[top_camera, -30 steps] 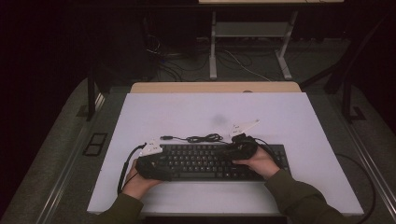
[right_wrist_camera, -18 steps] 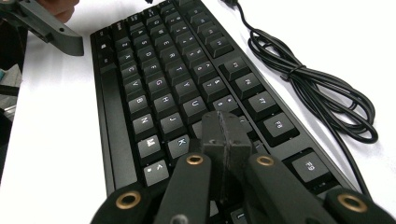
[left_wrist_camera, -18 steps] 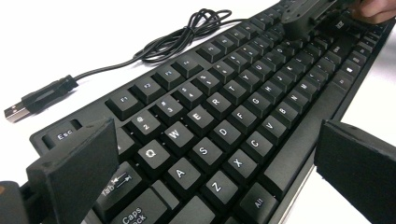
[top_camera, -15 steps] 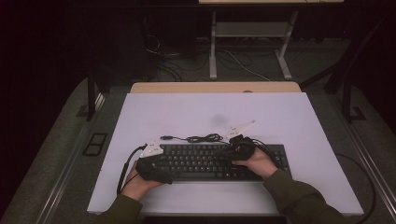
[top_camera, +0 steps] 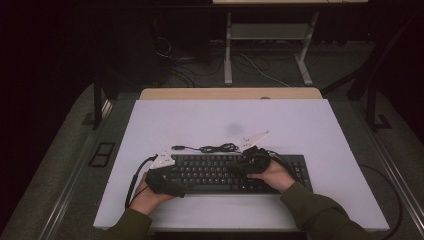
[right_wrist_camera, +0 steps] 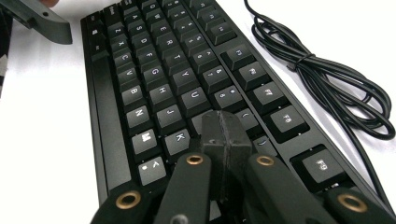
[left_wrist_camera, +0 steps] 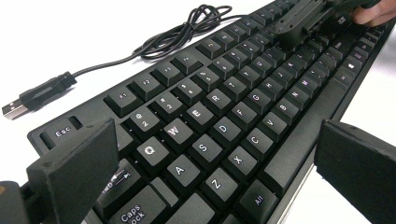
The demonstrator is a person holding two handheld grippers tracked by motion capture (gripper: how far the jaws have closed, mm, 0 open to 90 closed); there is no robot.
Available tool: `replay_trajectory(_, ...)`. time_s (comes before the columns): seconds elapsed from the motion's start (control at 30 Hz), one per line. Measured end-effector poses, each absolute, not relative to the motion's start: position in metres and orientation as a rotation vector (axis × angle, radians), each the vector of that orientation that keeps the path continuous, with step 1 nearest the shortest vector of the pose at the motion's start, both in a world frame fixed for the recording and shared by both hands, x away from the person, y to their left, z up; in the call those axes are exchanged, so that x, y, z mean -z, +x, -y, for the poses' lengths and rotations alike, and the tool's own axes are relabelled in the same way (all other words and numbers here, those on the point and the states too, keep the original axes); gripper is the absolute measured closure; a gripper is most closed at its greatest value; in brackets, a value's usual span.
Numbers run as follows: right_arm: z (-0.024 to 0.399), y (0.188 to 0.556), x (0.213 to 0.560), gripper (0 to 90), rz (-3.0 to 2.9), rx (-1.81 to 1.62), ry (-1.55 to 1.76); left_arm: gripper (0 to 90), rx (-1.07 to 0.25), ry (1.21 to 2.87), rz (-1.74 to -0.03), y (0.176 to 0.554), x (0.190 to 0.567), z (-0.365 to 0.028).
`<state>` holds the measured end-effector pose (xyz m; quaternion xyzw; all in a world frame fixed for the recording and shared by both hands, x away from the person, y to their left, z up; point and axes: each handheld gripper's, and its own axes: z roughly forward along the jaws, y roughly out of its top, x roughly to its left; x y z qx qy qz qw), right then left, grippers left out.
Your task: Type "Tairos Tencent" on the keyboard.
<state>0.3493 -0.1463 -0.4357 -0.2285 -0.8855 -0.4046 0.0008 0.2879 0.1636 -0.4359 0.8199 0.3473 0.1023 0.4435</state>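
Since a second ago the left tongs [left_wrist_camera: 210, 154] have opened wide astride the keyboard [top_camera: 220, 172] (mid-table, near edge), while the closed right tongs [right_wrist_camera: 224, 133] hover to press a key next.

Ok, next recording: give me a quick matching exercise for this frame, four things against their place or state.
Things:
1. left claw
2. right claw
3. USB plug
4. coiled cable

Place or state:
a. bundled on the white table behind the function-key row
b. jaws shut, tips over the keys near K
c. lying free on the table, connected to nothing
d. jaws wide apart over the left end of the keyboard

Pairs: 1-d, 2-b, 3-c, 4-a
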Motion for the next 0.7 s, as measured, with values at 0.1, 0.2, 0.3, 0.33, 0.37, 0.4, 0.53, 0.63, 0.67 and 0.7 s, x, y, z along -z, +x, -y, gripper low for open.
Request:
replay_trajectory(0.1, 0.1456, 0.3493, 0.4368, 89.5, 2.783, 1.264, -0.722, 0.0, -0.255, 2.036, -0.86, 0.2878, 0.4358, -0.1637)
replay_trajectory(0.2, 0.1457, 0.3493, 0.4369, 89.5, 2.784, 1.264, -0.724, 0.0, -0.254, 2.033, -0.861, 0.2877, 0.4358, -0.1637)
replay_trajectory(0.3, 0.1458, 0.3493, 0.4368, 89.5, 2.784, 1.264, -0.726, 0.0, -0.254, 2.032, -0.86, 0.2878, 0.4357, -0.1638)
replay_trajectory(0.33, 0.1459, 0.3494, 0.4368, 89.5, 2.784, 1.264, -0.725, 0.0, -0.253, 2.032, -0.86, 0.2878, 0.4357, -0.1639)
replay_trajectory(0.37, 0.1459, 0.3493, 0.4367, 89.5, 2.785, 1.265, -0.725, 0.0, -0.253, 2.032, -0.86, 0.2879, 0.4358, -0.1639)
replay_trajectory(0.4, 0.1459, 0.3493, 0.4367, 89.5, 2.785, 1.266, -0.723, 0.0, -0.253, 2.033, -0.86, 0.2879, 0.4357, -0.164)
replay_trajectory(0.53, 0.1463, 0.3485, 0.4351, 86.0, 2.782, 1.275, -0.715, 0.0, -0.255, 2.033, -0.86, 0.2878, 0.4355, -0.1643)
replay_trajectory(0.63, 0.1468, 0.3473, 0.4332, 81.7, 2.784, 1.287, -0.715, 0.0, -0.255, 2.032, -0.86, 0.2878, 0.4355, -0.1641)
replay_trajectory(0.67, 0.1472, 0.3474, 0.433, 80.5, 2.783, 1.287, -0.716, 0.0, -0.254, 2.033, -0.86, 0.2877, 0.4354, -0.1641)
replay_trajectory(0.7, 0.1474, 0.3472, 0.4327, 78.8, 2.781, 1.291, -0.712, 0.0, -0.253, 2.033, -0.859, 0.2877, 0.4355, -0.164)
